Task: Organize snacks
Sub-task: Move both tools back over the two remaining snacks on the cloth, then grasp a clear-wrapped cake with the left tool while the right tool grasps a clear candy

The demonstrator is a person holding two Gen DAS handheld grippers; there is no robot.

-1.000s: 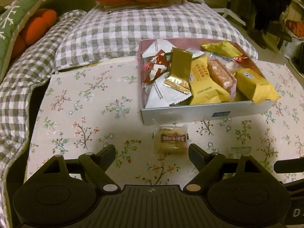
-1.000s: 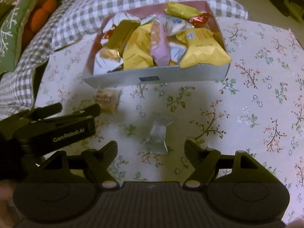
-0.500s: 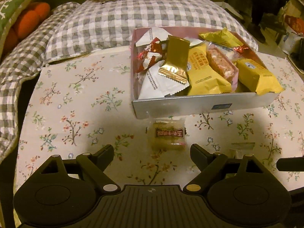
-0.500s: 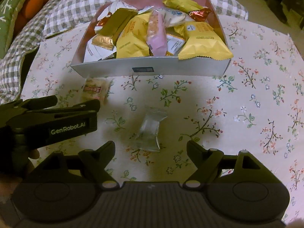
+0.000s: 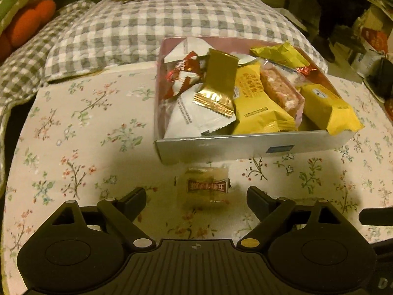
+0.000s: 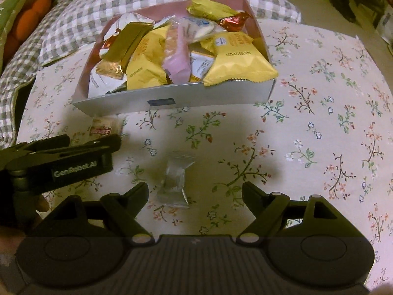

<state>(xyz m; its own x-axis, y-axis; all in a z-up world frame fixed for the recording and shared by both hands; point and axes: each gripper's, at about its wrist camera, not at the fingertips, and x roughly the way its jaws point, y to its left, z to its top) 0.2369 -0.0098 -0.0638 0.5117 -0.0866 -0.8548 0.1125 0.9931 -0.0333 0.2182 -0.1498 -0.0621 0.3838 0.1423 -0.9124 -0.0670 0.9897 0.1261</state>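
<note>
The left tool [image 5: 196, 196] points steeply down at the floral-print cloth-covered surface [image 5: 73, 135], jaws wide apart and gripping nothing. Between its fingertips, toward 12 o'clock, lies a small pale-yellow wrapped pastry with a red label [image 5: 205, 188], flat on the surface and just in front of the near wall of the shallow rectangular silver-walled cardboard box [image 5: 245, 147]. The box holds a pile of yellow, gold, white, red and pink snack packets [image 5: 258, 103].

The right tool [image 6: 195, 191] also points down; its jaws have just been opening and stand apart. A small clear-plastic wrapped candy [image 6: 175, 179] lies on the surface between its fingertips, untouched by either pad. In the right wrist view the left tool appears at 9 o'clock, the box at 12 o'clock.
</note>
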